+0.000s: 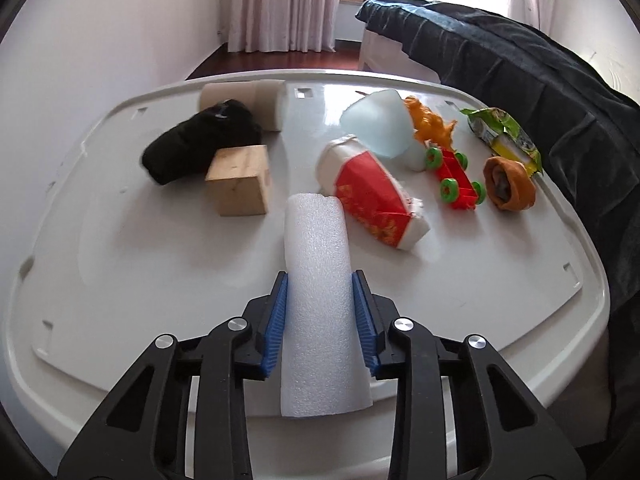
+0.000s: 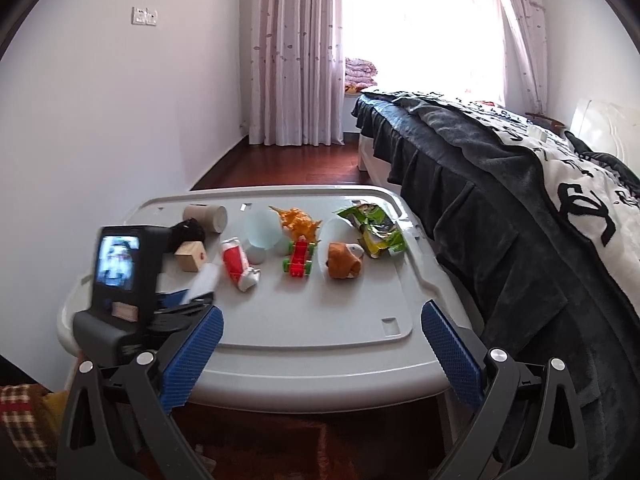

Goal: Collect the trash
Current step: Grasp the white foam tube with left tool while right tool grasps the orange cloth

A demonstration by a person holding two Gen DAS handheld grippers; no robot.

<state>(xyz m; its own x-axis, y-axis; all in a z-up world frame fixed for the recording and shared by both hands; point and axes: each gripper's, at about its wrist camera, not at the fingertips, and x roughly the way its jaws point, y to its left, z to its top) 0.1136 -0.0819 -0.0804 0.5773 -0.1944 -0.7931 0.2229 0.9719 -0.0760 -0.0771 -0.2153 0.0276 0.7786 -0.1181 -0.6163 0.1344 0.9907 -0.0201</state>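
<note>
Left gripper [image 1: 320, 312], wrist view: the blue fingers [image 1: 276, 328] are clamped on a white foam tube [image 1: 318, 280] that lies lengthwise between them at the near edge of the desk [image 1: 120, 280], its near end overhanging that edge. Right gripper [image 2: 320, 344], wrist view: fingers wide apart, nothing between them, hovering off the near edge of the desk.

Other likely trash on the desk: a red-and-white carton [image 1: 372, 196] just beyond the tube, and a green wrapper [image 1: 504, 136] at far right beside the bed [image 1: 520, 60]. Items that look like keepers: a wooden block [image 1: 238, 180], a black bundle [image 1: 192, 144], a cardboard roll [image 1: 240, 100], a pale cup [image 1: 378, 124], an orange dinosaur [image 1: 430, 120], a toy car [image 1: 456, 176] and a rolled brown sock [image 1: 510, 184].

Step in hand, as judged: the grasp on the first piece of trash, apparently just secured. The next move calls for lifting the tube clear without sweeping the carton, then carrying it to a bin; no bin is visible in either view.
</note>
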